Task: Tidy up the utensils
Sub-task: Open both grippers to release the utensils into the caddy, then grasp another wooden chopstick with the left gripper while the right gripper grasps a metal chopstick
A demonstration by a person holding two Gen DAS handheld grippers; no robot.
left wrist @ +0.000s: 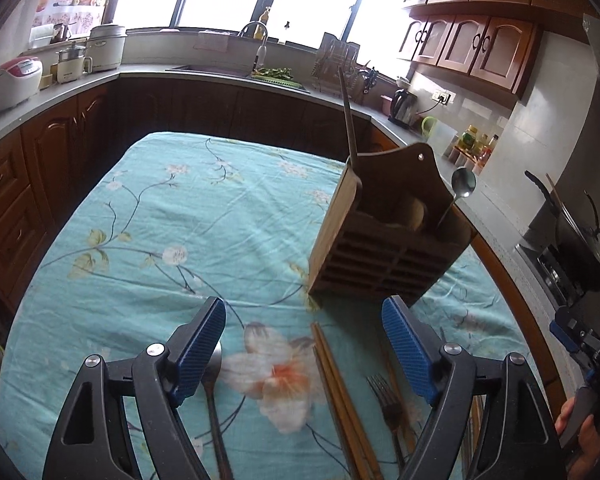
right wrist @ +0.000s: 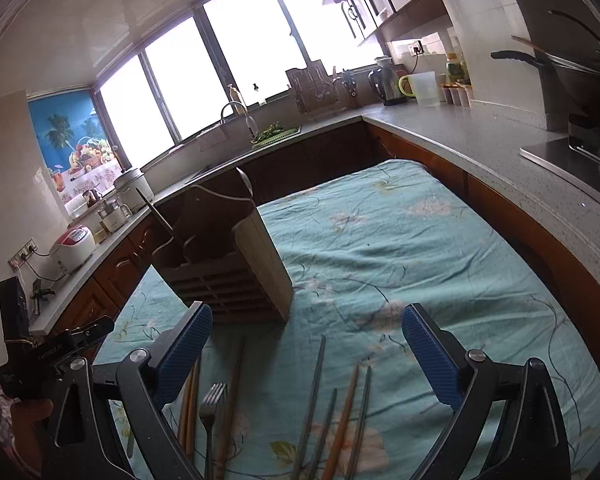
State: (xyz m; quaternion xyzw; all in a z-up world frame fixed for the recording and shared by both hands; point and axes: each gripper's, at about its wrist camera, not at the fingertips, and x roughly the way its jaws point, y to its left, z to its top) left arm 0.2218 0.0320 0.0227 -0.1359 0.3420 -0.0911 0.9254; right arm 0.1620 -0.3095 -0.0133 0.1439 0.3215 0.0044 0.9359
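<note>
The left hand-held gripper [left wrist: 304,344] is being held wide open above the table [left wrist: 148,216], with nothing gripped between its blue pads. Under it, wooden chopsticks [left wrist: 336,384], a fork [left wrist: 386,400] and a dark-handled spoon [left wrist: 212,396] are lying on the floral cloth. The right hand-held gripper [right wrist: 308,354] is likewise being held spread wide and empty, over metal chopsticks [right wrist: 316,388] and another wooden chopstick [right wrist: 346,412]. Further out, the wooden utensil holder [left wrist: 384,236] is standing upright on the table, with a silver spoon [left wrist: 462,184] and a long dark handle [left wrist: 348,116] being kept in it.
</note>
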